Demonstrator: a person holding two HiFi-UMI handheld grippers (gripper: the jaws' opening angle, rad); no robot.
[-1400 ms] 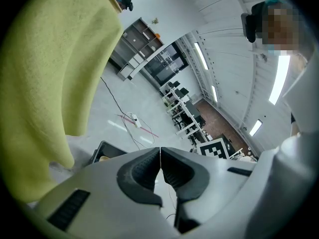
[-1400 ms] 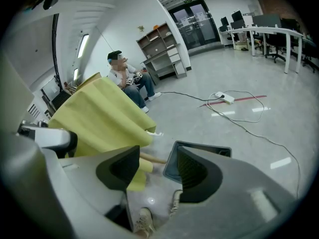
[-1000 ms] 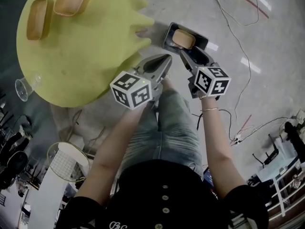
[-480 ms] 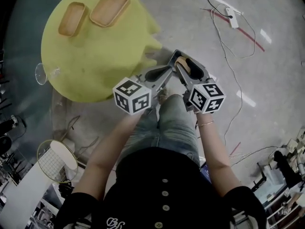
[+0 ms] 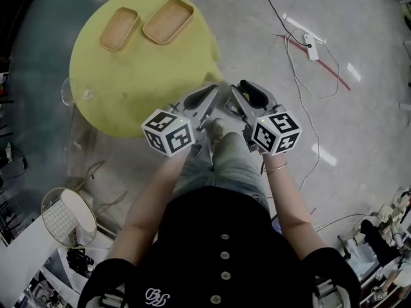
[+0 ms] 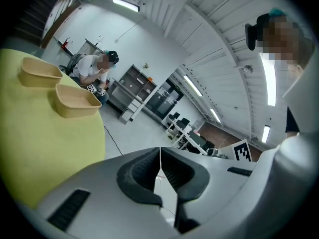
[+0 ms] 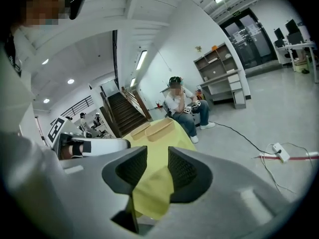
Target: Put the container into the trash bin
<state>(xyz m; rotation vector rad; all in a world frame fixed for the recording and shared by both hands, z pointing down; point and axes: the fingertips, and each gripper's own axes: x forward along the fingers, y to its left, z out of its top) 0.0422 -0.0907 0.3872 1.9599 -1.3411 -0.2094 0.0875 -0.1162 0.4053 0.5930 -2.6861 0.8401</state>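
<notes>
Left fingers: on the left gripper point(image 6: 160, 156) they are pressed together, and nothing is held.
Right fingers: on the right gripper point(image 7: 157, 159) they are closing with a gap left, and nothing lies between them.
Containers: a narrow container point(image 5: 120, 28) and a wider container point(image 5: 169, 20) lie side by side, well ahead of the fingers.
Handling: both are judged light, stiff and thin-walled; a long rim wall is best pinched.
Edges: the round tabletop point(image 5: 141, 76) ends just ahead of the fingers.
Room: open floor point(image 5: 359, 120) lies to the right, crossed by cables point(image 5: 297, 76).
</notes>
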